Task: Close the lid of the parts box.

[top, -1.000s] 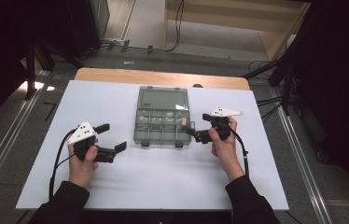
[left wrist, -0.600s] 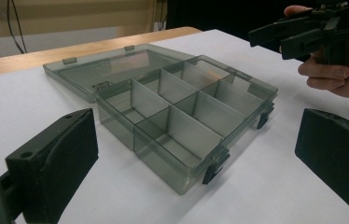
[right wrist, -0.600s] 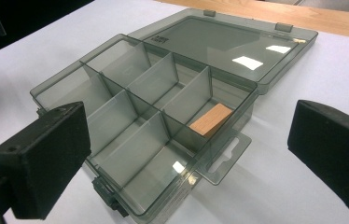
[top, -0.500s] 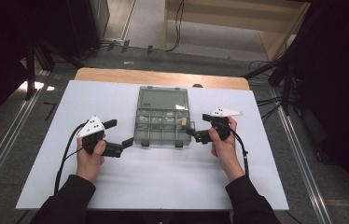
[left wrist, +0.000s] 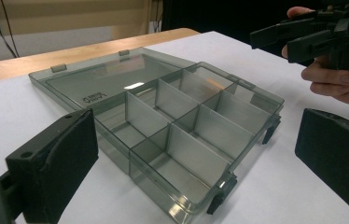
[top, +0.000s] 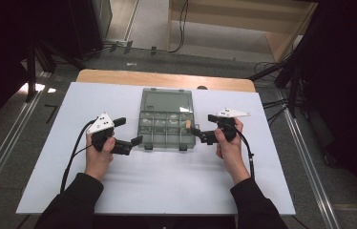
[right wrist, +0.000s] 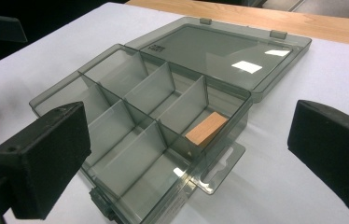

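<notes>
- Flanking the open compartment box [top: 167, 125] at table centre, the left gripper [top: 128, 143] waits at its 8 o'clock, the right gripper [top: 200, 135] at its 3 o'clock.
- Both claws are released, jaws spread wide and holding nothing.
- A wooden block [right wrist: 206, 129] lies in the right-hand end compartment (nearest the right gripper).
- The lid [left wrist: 99, 80] lies flat at 12 o'clock.
- Judged step: steady the box wall with the left jaws, then lower the right jaws squarely over the block, clear of the dividers.

Overhead view; gripper views flanking the box [top: 168, 119].
</notes>
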`<state>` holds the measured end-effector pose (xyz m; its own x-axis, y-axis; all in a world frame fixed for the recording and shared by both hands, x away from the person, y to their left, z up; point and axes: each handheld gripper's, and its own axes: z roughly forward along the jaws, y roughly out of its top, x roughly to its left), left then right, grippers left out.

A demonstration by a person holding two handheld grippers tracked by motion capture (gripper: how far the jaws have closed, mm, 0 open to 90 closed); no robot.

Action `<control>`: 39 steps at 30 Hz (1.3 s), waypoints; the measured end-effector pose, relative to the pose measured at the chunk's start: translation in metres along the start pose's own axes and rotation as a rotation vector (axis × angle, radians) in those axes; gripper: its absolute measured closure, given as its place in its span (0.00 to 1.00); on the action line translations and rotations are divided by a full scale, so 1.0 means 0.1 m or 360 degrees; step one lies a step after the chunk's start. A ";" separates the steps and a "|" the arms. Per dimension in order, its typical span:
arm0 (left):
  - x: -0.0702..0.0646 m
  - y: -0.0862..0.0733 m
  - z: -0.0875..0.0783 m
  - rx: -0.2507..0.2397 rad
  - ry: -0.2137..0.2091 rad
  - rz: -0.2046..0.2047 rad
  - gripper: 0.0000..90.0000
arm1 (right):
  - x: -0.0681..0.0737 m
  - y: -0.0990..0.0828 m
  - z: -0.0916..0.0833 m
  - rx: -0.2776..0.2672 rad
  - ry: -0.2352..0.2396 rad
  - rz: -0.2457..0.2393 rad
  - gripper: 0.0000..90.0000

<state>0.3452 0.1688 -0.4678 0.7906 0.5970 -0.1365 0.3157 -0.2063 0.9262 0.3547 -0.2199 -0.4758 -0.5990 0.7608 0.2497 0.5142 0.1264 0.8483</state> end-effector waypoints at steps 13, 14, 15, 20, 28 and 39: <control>0.25 0.04 0.20 -0.0015 -0.0006 -0.0121 0.00 | -0.08 0.08 0.14 -0.0030 0.0000 0.0073 0.00; 0.27 0.04 0.21 -0.0018 -0.0008 -0.0139 0.00 | -0.09 0.08 0.15 -0.0029 0.0000 0.0076 0.00; 0.30 0.04 0.23 -0.0016 -0.0015 -0.0154 0.00 | -0.10 0.08 0.16 -0.0029 0.0001 0.0090 0.00; 0.42 0.07 0.33 -0.0002 0.0006 -0.0184 0.00 | -0.17 0.12 0.22 -0.0028 0.0003 0.0120 0.00; 0.52 0.14 0.54 0.0029 -0.0008 -0.0221 0.00 | -0.24 0.17 0.33 -0.0011 0.0007 0.0153 0.00; 0.67 0.18 0.76 0.0084 -0.0010 -0.0306 0.00 | -0.36 0.26 0.53 0.0005 0.0050 0.0240 0.00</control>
<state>0.4441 0.1460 -0.4871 0.7164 0.6244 -0.3114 0.4879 -0.1292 0.8633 0.4217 -0.2105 -0.4876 -0.5335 0.7512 0.3886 0.6016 0.0141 0.7987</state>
